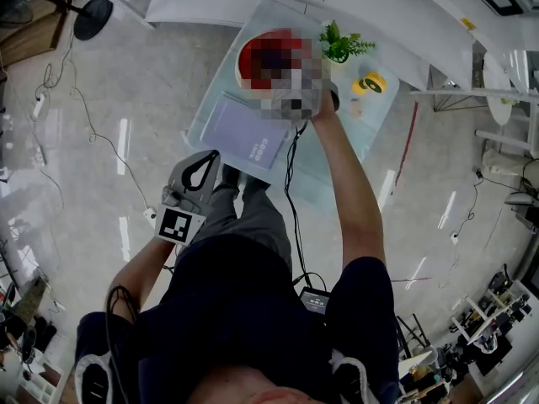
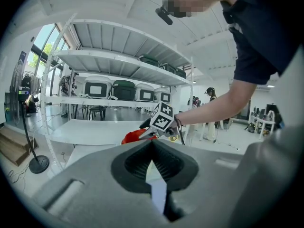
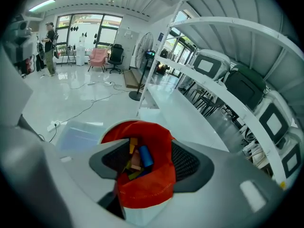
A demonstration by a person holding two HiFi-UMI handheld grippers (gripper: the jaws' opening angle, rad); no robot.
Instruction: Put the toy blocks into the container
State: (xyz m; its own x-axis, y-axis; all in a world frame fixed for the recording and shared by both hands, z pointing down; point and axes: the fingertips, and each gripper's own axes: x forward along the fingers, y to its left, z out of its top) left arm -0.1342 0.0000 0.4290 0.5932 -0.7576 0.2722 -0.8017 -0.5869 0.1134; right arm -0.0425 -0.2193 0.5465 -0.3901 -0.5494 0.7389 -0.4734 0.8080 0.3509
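A red fabric container stands on the glass table; several coloured toy blocks, among them a blue cylinder and a yellow piece, lie inside it. My right gripper hangs over the container's mouth, jaws open and spread on either side of the bag, with no block between them. In the head view a mosaic patch hides most of that gripper and part of the container. My left gripper is held back near my knees, away from the table, shut and empty. From there I see the container and the right gripper's marker cube.
A purple notebook lies at the table's near left. A green plant and a yellow tape roll stand to the right of the container. White shelving with cases rises behind the table, and a fan stand is on the floor.
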